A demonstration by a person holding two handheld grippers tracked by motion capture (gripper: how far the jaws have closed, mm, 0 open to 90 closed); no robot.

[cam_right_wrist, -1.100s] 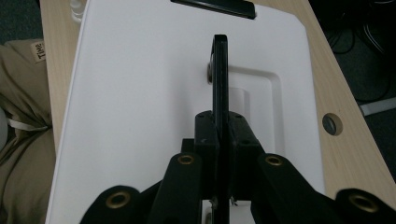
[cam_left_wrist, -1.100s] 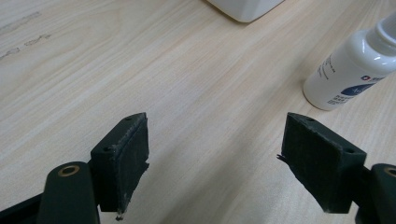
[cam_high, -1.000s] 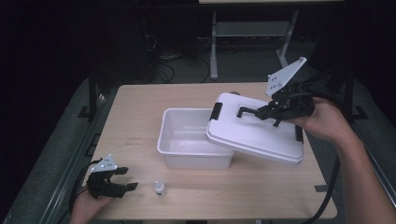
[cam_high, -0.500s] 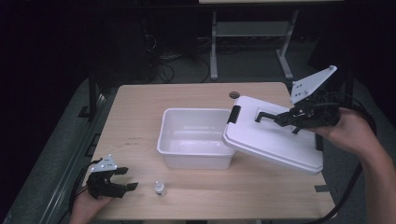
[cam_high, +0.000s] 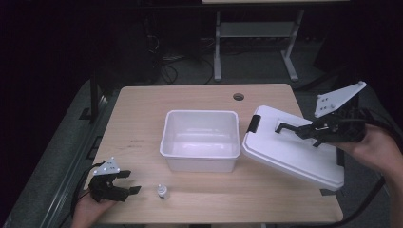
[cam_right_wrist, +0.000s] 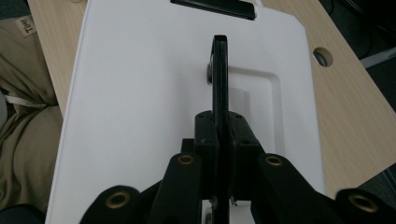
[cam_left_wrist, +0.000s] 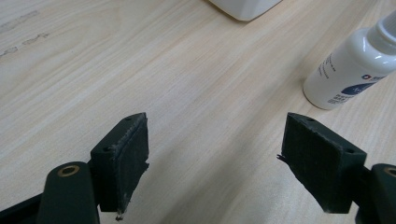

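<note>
An open white box (cam_high: pixel 200 141) stands at the table's middle with nothing inside. Its white lid (cam_high: pixel 290 147) hangs tilted to the right of it, clear of the box. My right gripper (cam_high: pixel 304 131) is shut on the lid's black handle (cam_right_wrist: pixel 219 70), which stands edge-on between the jaws in the right gripper view. A small white bottle (cam_high: pixel 162 191) stands upright near the front edge. My left gripper (cam_high: pixel 127 182) rests open just left of it; the bottle (cam_left_wrist: pixel 350 70) sits beyond the right jaw in the left gripper view.
A round cable hole (cam_high: pixel 238 97) lies at the table's back right. The wooden table (cam_high: pixel 142 118) has bare room at the left and behind the box. A desk frame (cam_high: pixel 256 33) stands beyond the far edge.
My right gripper has carried the lid rightward off the box, which now stands fully uncovered. The left gripper and the bottle have not moved.
</note>
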